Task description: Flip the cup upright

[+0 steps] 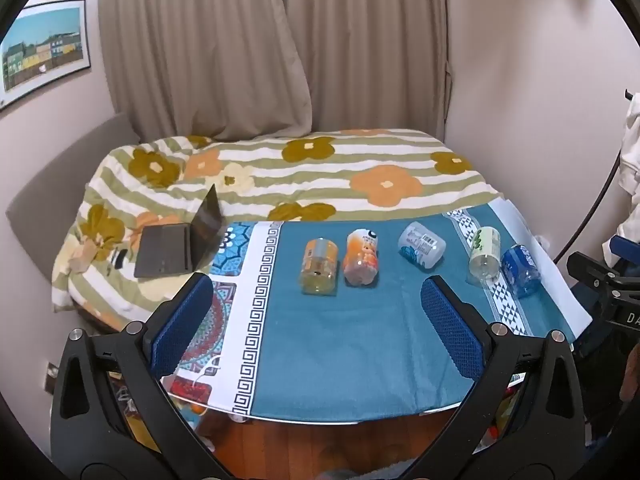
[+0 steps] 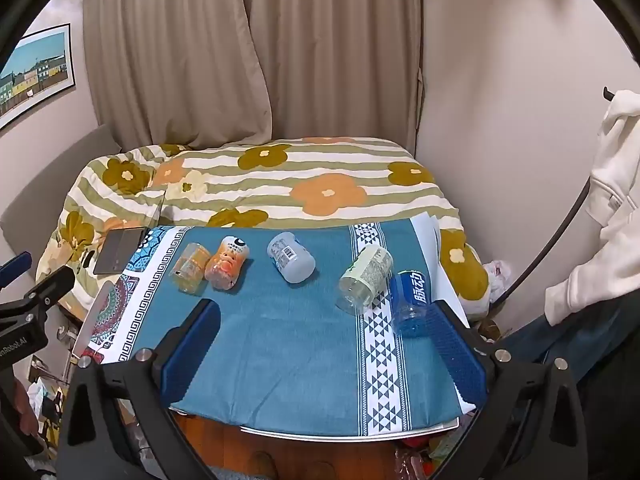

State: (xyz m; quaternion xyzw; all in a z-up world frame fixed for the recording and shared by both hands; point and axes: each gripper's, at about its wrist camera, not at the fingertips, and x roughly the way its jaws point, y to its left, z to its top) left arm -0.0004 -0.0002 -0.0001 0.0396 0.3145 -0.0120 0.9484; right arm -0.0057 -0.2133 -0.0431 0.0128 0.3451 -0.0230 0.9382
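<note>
Your table (image 2: pixel 344 430) wears a teal cloth (image 2: pixel 288 344) with five cups (image 2: pixel 291 258) lying sideways along its far edge.

The tablecloth (image 1: pixel 340 340) is teal with white geometric bands. Behind it, the quilt (image 1: pixel 320 172) shows green-and-white stripes with orange and olive flowers, backed by beige curtains (image 1: pixel 240 40).

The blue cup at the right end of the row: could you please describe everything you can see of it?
The blue cup looks like clear blue plastic with white lettering on its side. It lies on its side on the tablecloth, open end toward the camera, beside the green-labelled cup; whether they touch is unclear. No gripper holds it.
</note>
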